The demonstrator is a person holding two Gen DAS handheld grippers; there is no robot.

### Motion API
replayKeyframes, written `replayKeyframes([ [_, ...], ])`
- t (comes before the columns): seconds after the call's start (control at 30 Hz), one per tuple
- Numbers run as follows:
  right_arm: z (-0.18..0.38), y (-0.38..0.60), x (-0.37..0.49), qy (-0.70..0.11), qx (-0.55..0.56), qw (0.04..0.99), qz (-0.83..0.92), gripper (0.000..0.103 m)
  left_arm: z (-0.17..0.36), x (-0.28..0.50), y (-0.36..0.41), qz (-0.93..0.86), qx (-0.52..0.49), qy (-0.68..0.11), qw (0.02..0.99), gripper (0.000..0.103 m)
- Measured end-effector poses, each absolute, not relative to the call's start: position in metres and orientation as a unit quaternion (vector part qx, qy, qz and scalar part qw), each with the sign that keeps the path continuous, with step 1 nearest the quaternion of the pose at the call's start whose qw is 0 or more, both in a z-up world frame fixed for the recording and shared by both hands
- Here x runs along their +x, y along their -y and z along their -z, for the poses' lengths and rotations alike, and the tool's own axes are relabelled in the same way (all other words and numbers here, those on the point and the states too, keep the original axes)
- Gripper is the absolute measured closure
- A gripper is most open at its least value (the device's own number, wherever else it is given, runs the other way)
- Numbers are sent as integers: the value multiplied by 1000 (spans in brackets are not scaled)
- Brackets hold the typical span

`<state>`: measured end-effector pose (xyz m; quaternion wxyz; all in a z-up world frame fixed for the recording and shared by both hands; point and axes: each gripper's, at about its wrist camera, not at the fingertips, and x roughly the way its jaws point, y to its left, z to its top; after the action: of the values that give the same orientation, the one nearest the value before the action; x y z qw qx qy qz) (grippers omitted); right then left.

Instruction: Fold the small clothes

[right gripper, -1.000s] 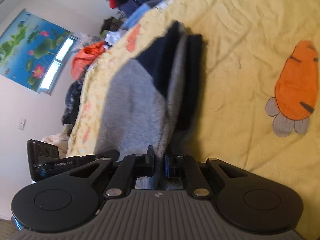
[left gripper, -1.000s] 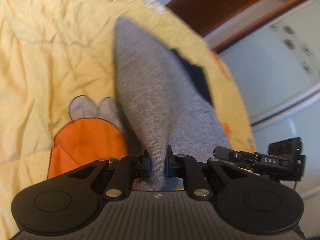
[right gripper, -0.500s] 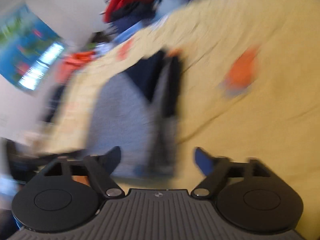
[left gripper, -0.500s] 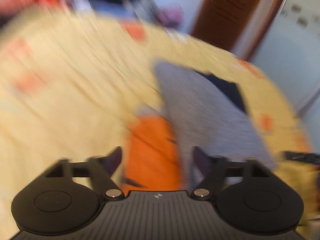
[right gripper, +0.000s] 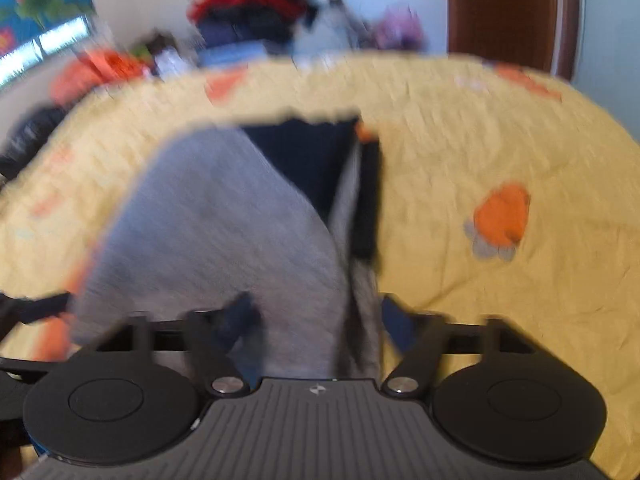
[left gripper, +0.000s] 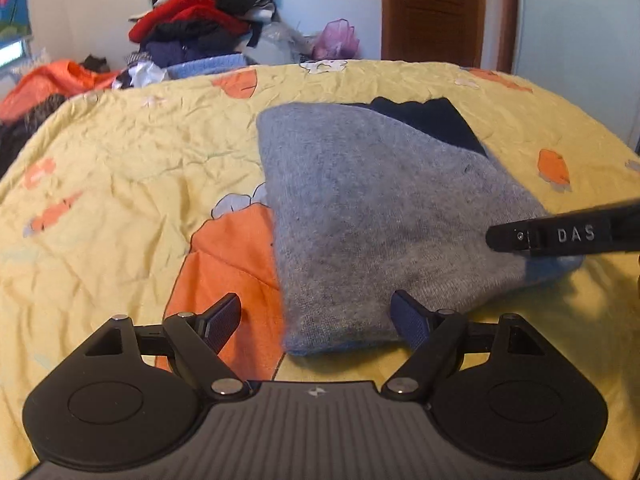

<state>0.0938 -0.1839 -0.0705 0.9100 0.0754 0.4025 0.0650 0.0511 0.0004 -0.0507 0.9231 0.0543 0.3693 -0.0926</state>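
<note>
Grey knit sweater with a navy panel (left gripper: 384, 216) sits folded on the yellow carrot-print bed quilt (left gripper: 120, 184). Left claw (left gripper: 316, 316) gapes wide; right claw (right gripper: 316, 316), jaws just closing, stays apart astride the hem. Next up, probably regrip for another fold.

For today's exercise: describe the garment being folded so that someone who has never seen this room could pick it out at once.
Start at the yellow bedspread with orange carrot prints. The grey sweater lies folded on it, alone, beside the biggest carrot. Unlike the heap of clothes piled behind the bed, it is flat, fuzzy grey knit with a dark navy part at its far end.
</note>
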Motion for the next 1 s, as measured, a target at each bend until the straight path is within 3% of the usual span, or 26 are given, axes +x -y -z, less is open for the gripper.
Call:
replayKeyframes([
  [0.1, 69, 187, 90, -393, 74, 912, -95, 83, 53, 52, -3, 95, 42, -377, 920, 20],
  [0.27, 73, 200, 83, -392, 90, 910, -102, 85, 54, 51, -5, 100, 36, -374, 921, 20],
  [0.3, 75, 196, 81, -384, 75, 914, -105, 83, 54, 52, -5, 100, 36, -374, 921, 20],
  [0.37, 71, 193, 85, -393, 60, 912, -107, 60, 54, 52, -6, 101, 35, -375, 921, 20],
  [0.4, 66, 194, 90, -404, 65, 907, -100, 42, 54, 53, -6, 101, 35, -375, 921, 20],
  [0.43, 59, 197, 95, -402, 77, 908, -93, 37, 54, 53, -6, 102, 34, -375, 921, 20],
  [0.57, 29, 219, 125, -342, 155, 922, -90, 35, 55, 53, -7, 103, 32, -374, 921, 20],
  [1.0, 49, 208, 241, -396, 174, 896, -98, 42, 56, 56, -13, 113, 17, -382, 917, 19],
])
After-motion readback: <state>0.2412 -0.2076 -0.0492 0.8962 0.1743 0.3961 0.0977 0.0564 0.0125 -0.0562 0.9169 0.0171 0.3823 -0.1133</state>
